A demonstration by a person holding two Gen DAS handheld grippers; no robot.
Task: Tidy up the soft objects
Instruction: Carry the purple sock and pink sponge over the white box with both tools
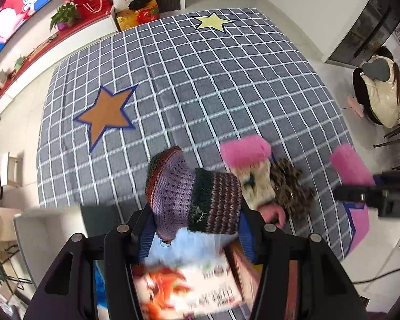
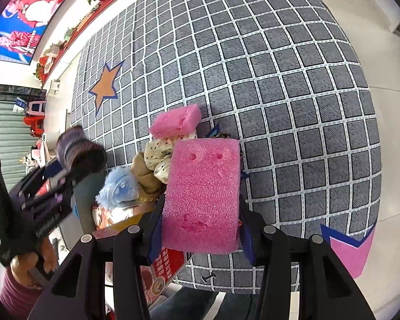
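Grey checked carpet (image 2: 280, 85) underlies left tool (image 1: 197, 221) gripping knitted sock (image 1: 194, 197), right tool (image 2: 200, 229) clamping pink sponge (image 2: 202, 194).

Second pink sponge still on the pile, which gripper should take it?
Neither is free: left gripper holds the knitted hat, right gripper holds a pink sponge. Once emptied, right looks better placed; the second sponge lies just ahead of it.

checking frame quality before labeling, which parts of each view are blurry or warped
Left wrist view: the printed box under the left gripper is motion-smeared, the knitted piece it clamps fairly sharp; carpet grid bows from fisheye. Right wrist view: pink sponge in the right gripper is crisp, the other gripper at left is blurred.
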